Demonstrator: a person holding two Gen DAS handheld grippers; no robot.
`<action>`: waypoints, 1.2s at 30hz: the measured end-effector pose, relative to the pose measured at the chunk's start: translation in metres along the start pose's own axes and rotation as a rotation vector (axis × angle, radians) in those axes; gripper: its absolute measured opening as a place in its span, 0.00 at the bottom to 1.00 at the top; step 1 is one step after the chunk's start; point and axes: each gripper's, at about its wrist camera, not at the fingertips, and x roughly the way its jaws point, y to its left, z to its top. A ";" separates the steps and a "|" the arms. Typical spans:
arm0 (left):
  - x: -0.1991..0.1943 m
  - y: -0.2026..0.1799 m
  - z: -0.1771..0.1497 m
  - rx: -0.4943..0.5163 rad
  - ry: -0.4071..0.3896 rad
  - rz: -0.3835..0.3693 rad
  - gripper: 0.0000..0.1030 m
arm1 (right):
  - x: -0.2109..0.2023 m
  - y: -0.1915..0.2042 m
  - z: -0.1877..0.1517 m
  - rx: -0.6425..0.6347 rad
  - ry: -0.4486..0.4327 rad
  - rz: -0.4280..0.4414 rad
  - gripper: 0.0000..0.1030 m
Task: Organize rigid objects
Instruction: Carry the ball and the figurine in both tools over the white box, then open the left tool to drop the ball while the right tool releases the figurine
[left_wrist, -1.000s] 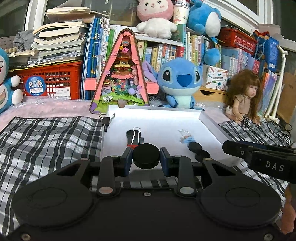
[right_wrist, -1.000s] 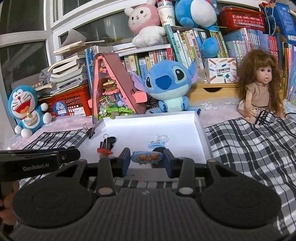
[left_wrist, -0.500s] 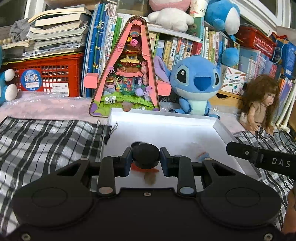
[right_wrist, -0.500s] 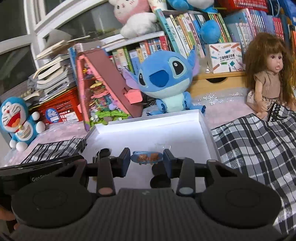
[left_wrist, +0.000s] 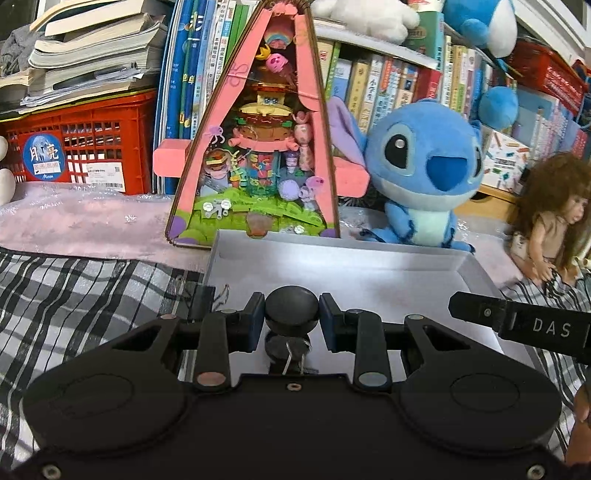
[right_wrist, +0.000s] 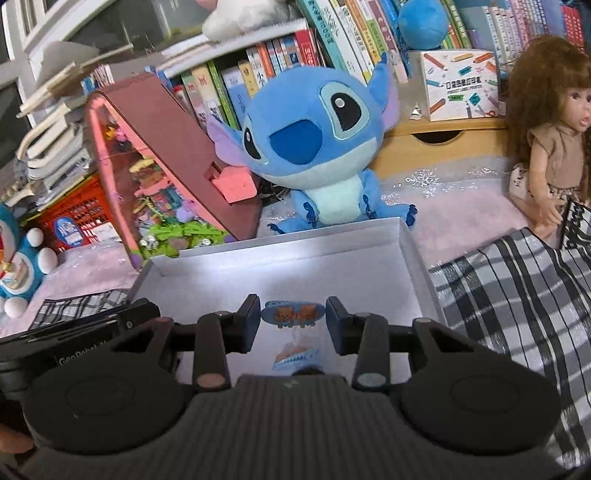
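My left gripper (left_wrist: 291, 322) is shut on a black round disc (left_wrist: 291, 310) and holds it above the white tray (left_wrist: 332, 248). Under the disc, a black binder clip (left_wrist: 289, 351) lies on the tray floor. My right gripper (right_wrist: 293, 320) is shut on a blue oval hair clip (right_wrist: 293, 314) printed with two bears, over the near half of the same tray (right_wrist: 415, 258). Below it, a second blue clip (right_wrist: 295, 355) in clear wrapping lies in the tray. Each gripper shows at the edge of the other's view.
A binder clip (left_wrist: 201, 300) is clamped on the tray's left rim. Behind the tray stand a pink triangular toy house (left_wrist: 255, 147) and a blue plush (left_wrist: 424, 177). A doll (right_wrist: 546, 147) sits at the right, with checked cloth (right_wrist: 517, 295) on both sides.
Both grippers have moved forward over the tray toward the plush and toy house, each still holding its object. The binder clip now lies under the left gripper.
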 end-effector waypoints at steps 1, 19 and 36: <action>0.002 0.001 0.001 -0.002 -0.004 0.003 0.29 | 0.003 0.000 0.002 0.000 0.002 0.000 0.43; 0.041 0.002 -0.006 -0.008 0.035 0.033 0.29 | 0.047 0.001 0.003 -0.032 0.030 -0.025 0.43; 0.045 0.000 -0.007 0.029 0.069 0.046 0.29 | 0.057 0.002 -0.003 -0.050 0.073 -0.051 0.45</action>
